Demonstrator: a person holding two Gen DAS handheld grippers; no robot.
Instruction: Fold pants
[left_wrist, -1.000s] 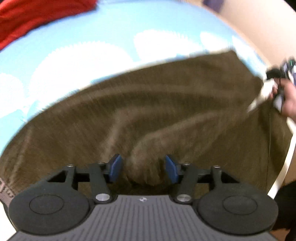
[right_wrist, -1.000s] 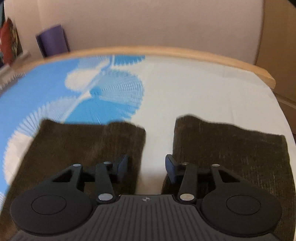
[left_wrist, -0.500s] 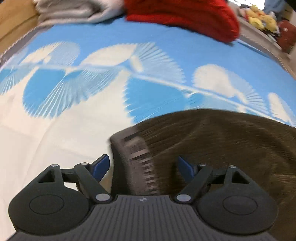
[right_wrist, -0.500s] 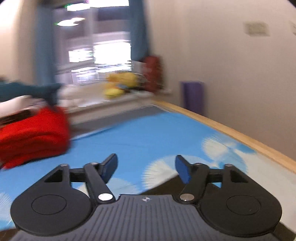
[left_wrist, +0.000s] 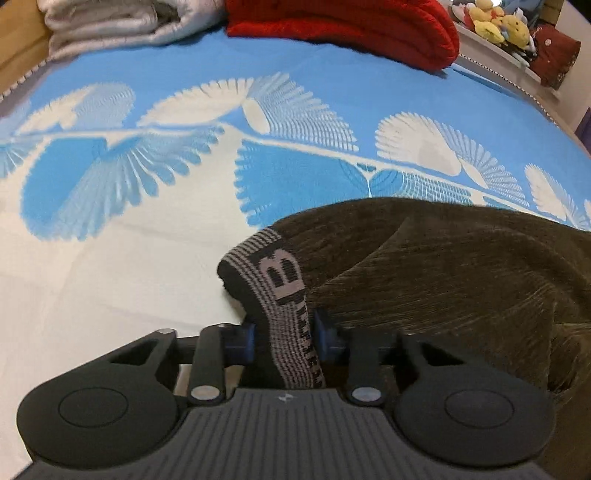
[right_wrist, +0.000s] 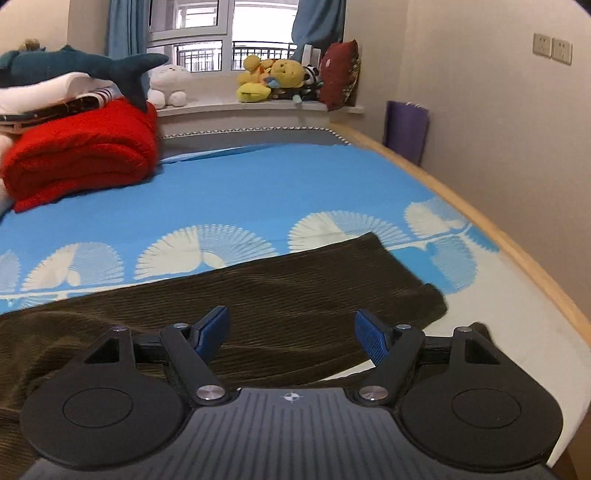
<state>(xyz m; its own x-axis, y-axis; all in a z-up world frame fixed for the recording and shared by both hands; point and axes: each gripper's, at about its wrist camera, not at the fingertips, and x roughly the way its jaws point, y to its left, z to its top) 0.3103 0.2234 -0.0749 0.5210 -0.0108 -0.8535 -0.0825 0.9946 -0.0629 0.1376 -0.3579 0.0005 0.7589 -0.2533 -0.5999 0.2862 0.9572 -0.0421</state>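
You have one pair of brown pants (left_wrist: 443, 280) on the bed sheet (left_wrist: 184, 192), two grippers, one folded red blanket (right_wrist: 81, 155) beyond the pants, one purple bag (right_wrist: 406, 129), and one shark plush (right_wrist: 74, 66) above the blanket.

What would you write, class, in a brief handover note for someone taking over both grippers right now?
Left gripper: shut on the waistband of the pants.
Right gripper: open, holding nothing, above a pant leg.
Pants lie spread on the bed, legs toward the wooden edge; the cloth is rumpled near the waistband.
Done: waistband gripped. No finished fold shows.
Left: grip a leg with the right gripper, then fold.
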